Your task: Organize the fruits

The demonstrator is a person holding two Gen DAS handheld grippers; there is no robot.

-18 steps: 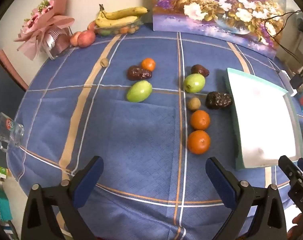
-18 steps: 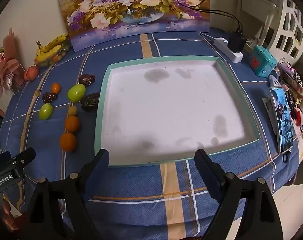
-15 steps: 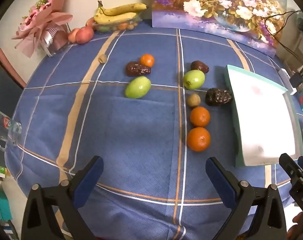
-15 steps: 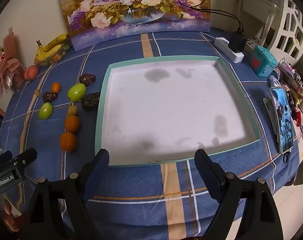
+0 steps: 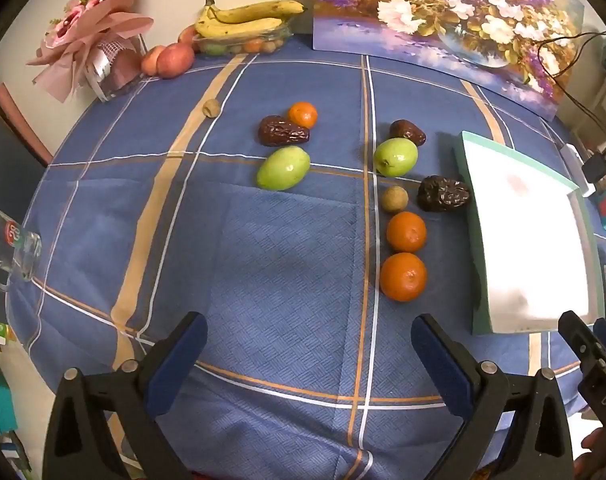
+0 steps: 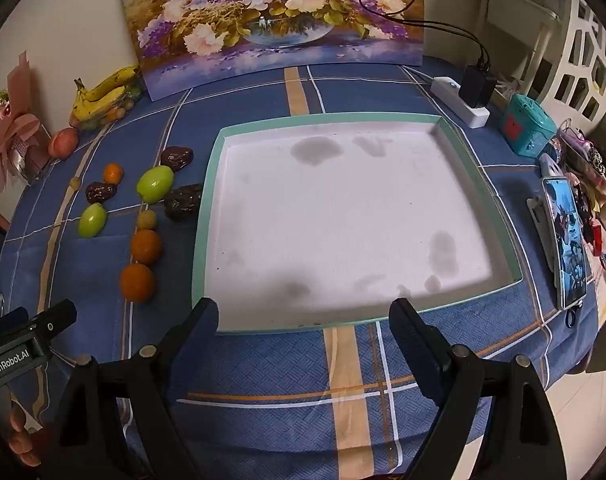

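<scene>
Loose fruit lies on the blue checked tablecloth: two oranges (image 5: 403, 277) (image 5: 406, 231) in a line, a small brown round fruit (image 5: 393, 199), two green fruits (image 5: 395, 157) (image 5: 283, 168), dark dates (image 5: 443, 193) (image 5: 282, 131) (image 5: 407, 133) and a small orange (image 5: 302, 115). A white tray with a teal rim (image 6: 207, 216) stands to their right, with no fruit in it. My left gripper (image 5: 309, 348) is open, low over the cloth short of the oranges. My right gripper (image 6: 305, 326) is open at the tray's near edge.
Bananas on a fruit bowl (image 5: 243, 26), apples (image 5: 174, 60) and a pink bouquet (image 5: 91, 40) stand at the back left, a flower painting (image 6: 275, 20) behind. A glass mug (image 5: 11, 248) sits at the left edge. A power strip (image 6: 459, 100), phone (image 6: 565, 240) and clutter lie right of the tray.
The left gripper has drawn back slightly, so the fruit sits a little higher in its view. The right gripper has barely moved.
</scene>
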